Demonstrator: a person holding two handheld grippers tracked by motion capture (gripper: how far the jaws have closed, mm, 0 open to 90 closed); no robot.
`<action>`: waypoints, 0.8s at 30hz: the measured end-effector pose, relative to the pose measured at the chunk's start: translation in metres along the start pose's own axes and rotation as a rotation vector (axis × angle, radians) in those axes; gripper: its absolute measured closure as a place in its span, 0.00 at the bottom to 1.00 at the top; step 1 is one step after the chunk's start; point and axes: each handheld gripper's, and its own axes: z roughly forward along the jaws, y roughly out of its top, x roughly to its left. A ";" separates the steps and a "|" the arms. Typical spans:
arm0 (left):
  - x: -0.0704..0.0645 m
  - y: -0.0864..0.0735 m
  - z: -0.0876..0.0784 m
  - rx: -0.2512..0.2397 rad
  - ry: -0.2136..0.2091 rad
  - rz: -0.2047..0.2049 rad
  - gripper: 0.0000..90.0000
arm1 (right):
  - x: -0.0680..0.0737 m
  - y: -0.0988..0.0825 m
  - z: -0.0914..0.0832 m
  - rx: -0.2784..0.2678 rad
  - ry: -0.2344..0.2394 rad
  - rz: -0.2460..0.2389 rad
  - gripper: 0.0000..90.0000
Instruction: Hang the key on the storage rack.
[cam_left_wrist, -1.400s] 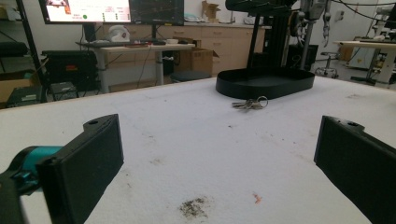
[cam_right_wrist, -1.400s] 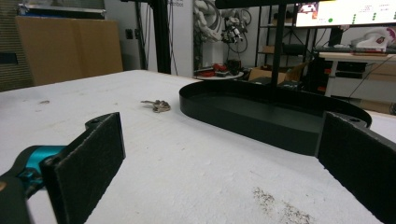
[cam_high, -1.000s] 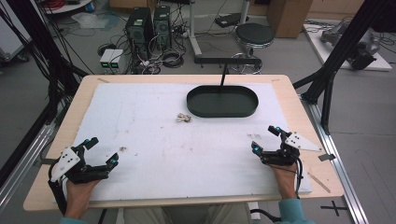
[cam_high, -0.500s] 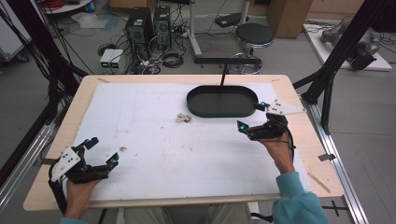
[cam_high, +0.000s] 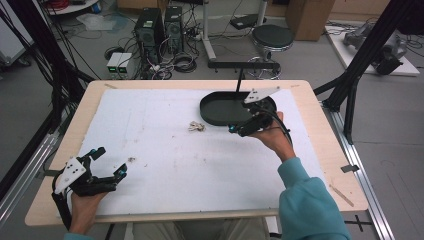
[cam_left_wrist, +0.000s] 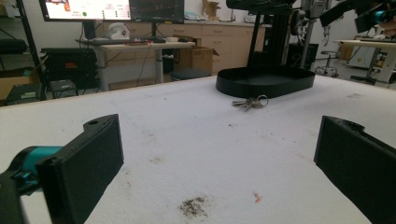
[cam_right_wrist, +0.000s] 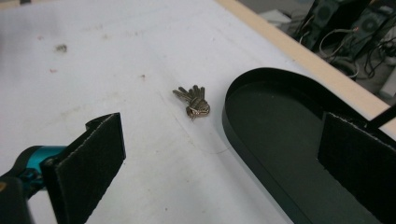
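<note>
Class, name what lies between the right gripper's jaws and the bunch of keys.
Nothing: bare white mat separates the right gripper from the keys, per the right gripper view.

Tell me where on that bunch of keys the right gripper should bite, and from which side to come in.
Grip the bunch of keys at the ring end, where the blades gather into the thickest lump. They lie flat on the white mat, fanned out beside the black oval tray, so come straight down from above. The open right gripper should probably turn so neither jaw strikes the tray rim.
</note>
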 end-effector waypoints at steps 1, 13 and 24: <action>0.000 0.000 0.000 0.000 0.000 0.000 0.02 | 0.000 0.000 0.000 0.000 0.000 0.000 0.01; 0.000 0.000 0.000 0.003 0.000 0.003 0.02 | 0.011 0.021 0.060 0.136 0.037 -0.016 0.01; 0.000 0.000 0.000 0.002 -0.001 -0.002 0.02 | 0.014 0.021 0.092 0.219 0.060 0.016 0.01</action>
